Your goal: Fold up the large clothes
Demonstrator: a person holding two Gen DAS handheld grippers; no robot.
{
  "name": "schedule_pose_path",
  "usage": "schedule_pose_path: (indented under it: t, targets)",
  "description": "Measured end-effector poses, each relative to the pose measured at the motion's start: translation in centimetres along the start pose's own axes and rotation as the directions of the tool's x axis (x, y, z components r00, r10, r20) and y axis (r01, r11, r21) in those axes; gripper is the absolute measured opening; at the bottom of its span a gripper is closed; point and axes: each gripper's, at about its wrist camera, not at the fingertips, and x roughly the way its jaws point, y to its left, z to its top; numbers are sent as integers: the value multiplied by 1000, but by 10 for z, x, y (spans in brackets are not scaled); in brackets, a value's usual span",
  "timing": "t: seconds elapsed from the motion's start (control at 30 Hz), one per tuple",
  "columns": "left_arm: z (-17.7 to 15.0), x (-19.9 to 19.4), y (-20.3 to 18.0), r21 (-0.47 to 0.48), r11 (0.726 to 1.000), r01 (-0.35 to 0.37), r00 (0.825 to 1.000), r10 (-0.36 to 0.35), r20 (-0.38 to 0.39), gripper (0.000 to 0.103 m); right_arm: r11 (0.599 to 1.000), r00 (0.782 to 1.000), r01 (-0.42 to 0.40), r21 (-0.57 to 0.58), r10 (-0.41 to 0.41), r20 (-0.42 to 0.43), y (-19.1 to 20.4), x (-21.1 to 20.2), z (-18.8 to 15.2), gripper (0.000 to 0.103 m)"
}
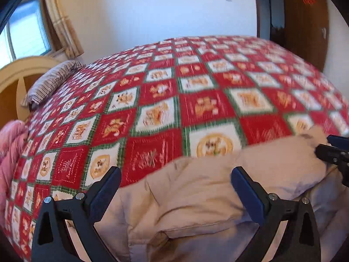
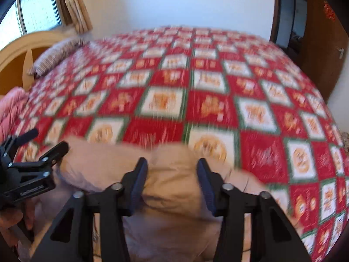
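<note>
A large beige garment (image 1: 196, 196) lies bunched at the near edge of a bed with a red, white and green patchwork quilt (image 1: 174, 87). My left gripper (image 1: 175, 179) is open above the garment, with cloth showing between its fingers. My right gripper (image 2: 172, 170) has its jaws partly closed around a thick bunch of the beige garment (image 2: 170, 187). The right gripper also shows at the right edge of the left wrist view (image 1: 333, 152), touching the cloth. The left gripper shows at the left of the right wrist view (image 2: 32, 163). Both views are motion-blurred.
A striped pillow (image 1: 52, 83) lies at the head of the bed by a wooden headboard (image 1: 17, 78). A pink blanket (image 1: 11, 148) sits at the left edge. A window with curtains (image 1: 32, 26) is at the far left, a dark wooden door (image 1: 305, 21) at the far right.
</note>
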Motion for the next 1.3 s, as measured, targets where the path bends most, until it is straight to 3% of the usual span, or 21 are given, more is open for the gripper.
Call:
schedule_pose_path:
  t: [0.43, 0.7, 0.97, 1.13, 1.2, 1.3]
  targets:
    - [-20, 26, -7, -11, 998, 55, 997, -56, -48, 102, 999, 999, 27, -24, -26, 38, 2, 18, -30, 44]
    - [-21, 37, -3, -45, 994, 97, 991, -101, -83, 102, 997, 996, 71, -38, -69, 59, 9, 26, -33, 44]
    - [-21, 34, -1, -51, 993, 103, 991, -107, -84, 102, 998, 997, 54, -22, -53, 65, 5, 29, -35, 44]
    - [-11, -17, 20, -118, 987, 112, 993, -109, 38, 102, 998, 997, 40, -45, -37, 66, 6, 11, -31, 45]
    - [-2, -41, 25, -144, 975, 171, 982, -158, 102, 102, 1000, 992, -2, 0, 2, 123, -4, -11, -30, 45]
    - [12, -59, 17, -163, 954, 252, 962, -228, 153, 102, 998, 975, 25, 63, -38, 217, -16, -37, -26, 45]
